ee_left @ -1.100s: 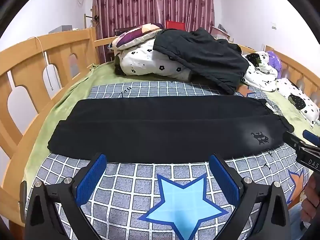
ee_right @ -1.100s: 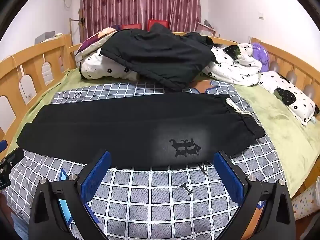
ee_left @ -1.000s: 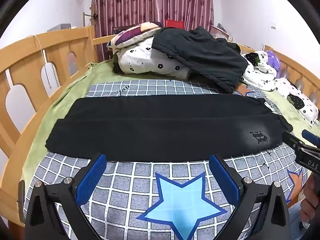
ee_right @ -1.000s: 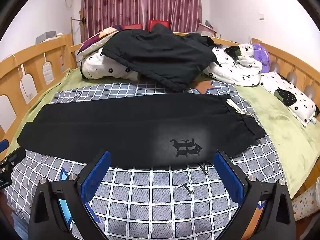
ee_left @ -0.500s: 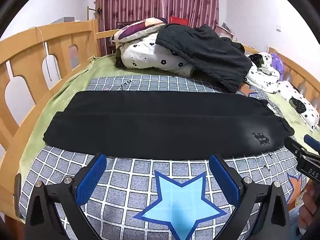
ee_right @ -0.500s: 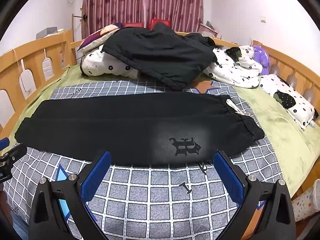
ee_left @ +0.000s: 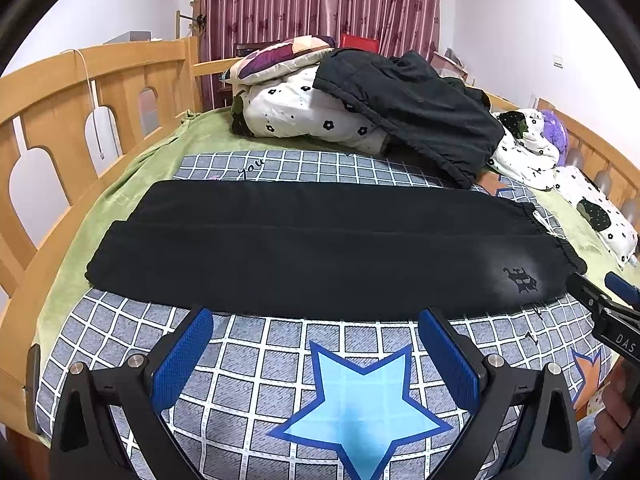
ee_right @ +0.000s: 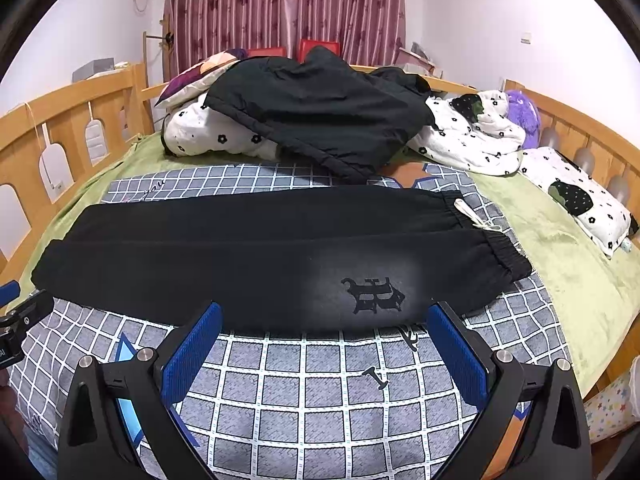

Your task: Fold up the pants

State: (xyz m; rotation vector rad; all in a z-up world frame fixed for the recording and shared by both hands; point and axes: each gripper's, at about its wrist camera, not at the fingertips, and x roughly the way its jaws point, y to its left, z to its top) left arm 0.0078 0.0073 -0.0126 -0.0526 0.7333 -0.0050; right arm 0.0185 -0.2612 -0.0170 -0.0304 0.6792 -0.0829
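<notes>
Both the left gripper (ee_left: 316, 320) and right gripper (ee_right: 324, 314) hang with jaws spread wide and empty, the black pants (ee_right: 248, 256) lying flat lengthwise just beyond their fingertips on the checked blanket (ee_right: 304, 400).

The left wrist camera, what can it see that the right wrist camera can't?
Only the left wrist view shows the whole big light-blue star printed on the grey checked blanket, plus a hand at the edge. Only the right wrist view shows the white drawstring clearly. Both show the long black pants lying flat, the black jacket on the bedding, and an open tool.
</notes>
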